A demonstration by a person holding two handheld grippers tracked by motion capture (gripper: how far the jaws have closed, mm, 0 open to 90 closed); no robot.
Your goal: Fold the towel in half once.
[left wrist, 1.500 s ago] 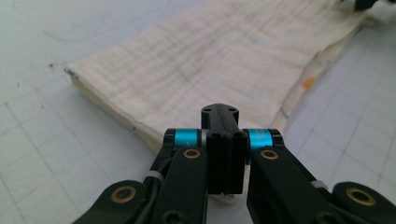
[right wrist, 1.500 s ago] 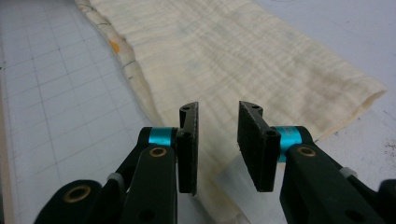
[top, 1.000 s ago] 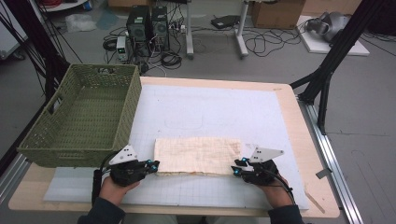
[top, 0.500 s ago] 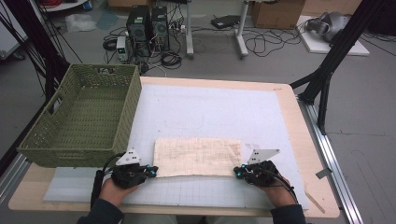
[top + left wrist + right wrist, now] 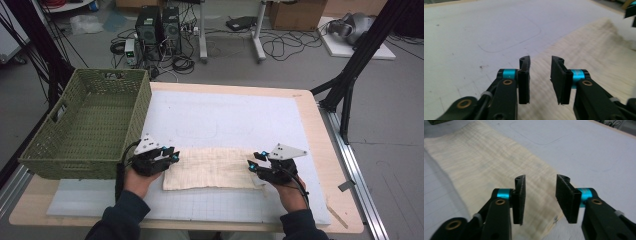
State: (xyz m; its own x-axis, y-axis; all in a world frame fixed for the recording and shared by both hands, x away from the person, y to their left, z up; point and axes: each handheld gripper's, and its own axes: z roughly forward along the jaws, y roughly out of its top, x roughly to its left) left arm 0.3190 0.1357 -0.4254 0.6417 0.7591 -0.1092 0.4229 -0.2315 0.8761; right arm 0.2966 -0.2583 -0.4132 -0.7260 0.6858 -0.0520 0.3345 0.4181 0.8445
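High view, cloth (image 5: 212, 168): lay flat on the white mat (image 5: 225, 120) near my edge of the worktop (image 5: 310, 107), long side running left to right.
High view, left tongs (image 5: 174, 155): I had them at the cloth's left end, tips over its far left corner, hand behind.
High view, right tongs (image 5: 251, 165): I had them at the cloth's right end, tips over the right edge.
High view, basket (image 5: 87, 125): green woven, sat on the left of the worktop, just beside my left hand (image 5: 137, 180).
Left gripper view, left tongs (image 5: 540, 72): jaws stood apart with a narrow gap, nothing between them.
Left gripper view, cloth (image 5: 599, 57): cream, ribbed, spread ahead and to the right under the jaws; whether the tips touched it, couldn't tell.
Left gripper view, mat (image 5: 474, 32): bare white to the left, faint curved line on it.
Right gripper view, right tongs (image 5: 540, 192): jaws parted a bit wider, nothing held.
Right gripper view, cloth (image 5: 481, 160): ran ahead and left below the jaws, its near corner just under them.
Right gripper view, mat (image 5: 594, 152): bare on the right.
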